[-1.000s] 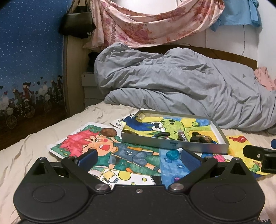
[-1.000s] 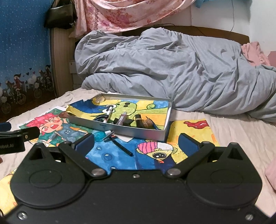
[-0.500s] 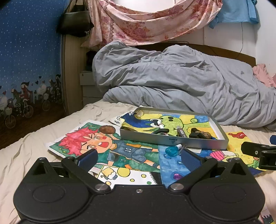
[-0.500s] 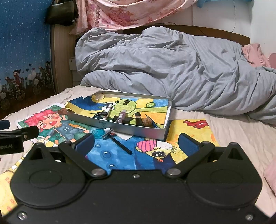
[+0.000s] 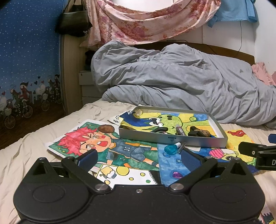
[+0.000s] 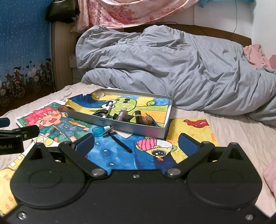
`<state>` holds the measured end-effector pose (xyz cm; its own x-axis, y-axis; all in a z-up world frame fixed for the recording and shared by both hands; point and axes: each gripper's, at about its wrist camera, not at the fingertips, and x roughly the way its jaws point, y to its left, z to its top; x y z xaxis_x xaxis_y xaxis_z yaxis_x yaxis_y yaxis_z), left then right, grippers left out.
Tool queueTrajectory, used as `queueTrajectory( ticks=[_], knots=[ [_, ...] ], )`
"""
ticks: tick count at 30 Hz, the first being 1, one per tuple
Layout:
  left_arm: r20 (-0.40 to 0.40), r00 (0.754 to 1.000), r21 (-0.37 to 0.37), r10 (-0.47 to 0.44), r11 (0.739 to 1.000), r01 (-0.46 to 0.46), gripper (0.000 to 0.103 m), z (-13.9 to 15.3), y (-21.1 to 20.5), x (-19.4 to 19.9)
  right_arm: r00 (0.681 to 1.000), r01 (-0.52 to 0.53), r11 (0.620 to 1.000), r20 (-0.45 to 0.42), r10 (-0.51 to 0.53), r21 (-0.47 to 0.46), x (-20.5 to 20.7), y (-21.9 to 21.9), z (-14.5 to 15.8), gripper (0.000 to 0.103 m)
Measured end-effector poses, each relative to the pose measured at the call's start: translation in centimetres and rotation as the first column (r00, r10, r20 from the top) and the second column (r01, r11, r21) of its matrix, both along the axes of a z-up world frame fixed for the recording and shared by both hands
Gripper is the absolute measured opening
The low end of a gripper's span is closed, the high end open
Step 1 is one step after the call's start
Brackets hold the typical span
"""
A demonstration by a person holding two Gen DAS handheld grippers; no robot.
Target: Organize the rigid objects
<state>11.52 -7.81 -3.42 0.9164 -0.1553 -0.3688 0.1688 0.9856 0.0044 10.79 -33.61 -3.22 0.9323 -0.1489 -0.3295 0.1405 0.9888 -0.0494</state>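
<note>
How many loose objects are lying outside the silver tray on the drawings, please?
3: a blue-capped bottle and a razor just in front of the tray, and a brown nut at its left end. More may be hidden.

- I am looking into a bedroom in someone's home; the work surface is a bed with a creased beige sheet (image 5: pixel 25 151).
- A rumpled grey duvet (image 5: pixel 172 86) lies heaped across the far side, against a dark wooden headboard (image 6: pixel 215 32).
- On the left, a blue curtain (image 5: pixel 29 60) printed with cartoon cyclists hangs down, and a dark bag (image 5: pixel 74 24) hangs above its far edge.
- A pink floral cloth (image 5: pixel 146 20) is draped along the far wall, with a blue garment (image 5: pixel 236 12) to its right.
- Hand-coloured children's drawings (image 6: pixel 57 120) are spread over the near sheet.
- A shallow grey tin (image 6: pixel 124 122) of small odds and ends sits on them.
</note>
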Motion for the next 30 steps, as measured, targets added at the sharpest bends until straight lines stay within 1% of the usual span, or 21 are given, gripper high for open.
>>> queueTrajectory(
  ticks=[22, 30],
  knots=[
    [-0.002, 1.000, 0.001, -0.001, 1.000, 0.001, 0.102, 0.02, 0.02, 0.10, 1.000, -0.007, 1.000, -0.011, 0.007, -0.016, 0.24, -0.28, -0.03, 0.102],
    [-0.018, 1.000, 0.003, -0.003, 1.000, 0.003, 0.102, -0.87, 0.17, 0.51, 1.000, -0.013, 0.999, -0.027, 0.012, -0.033, 0.63, -0.21, -0.10, 0.102]
  ],
)
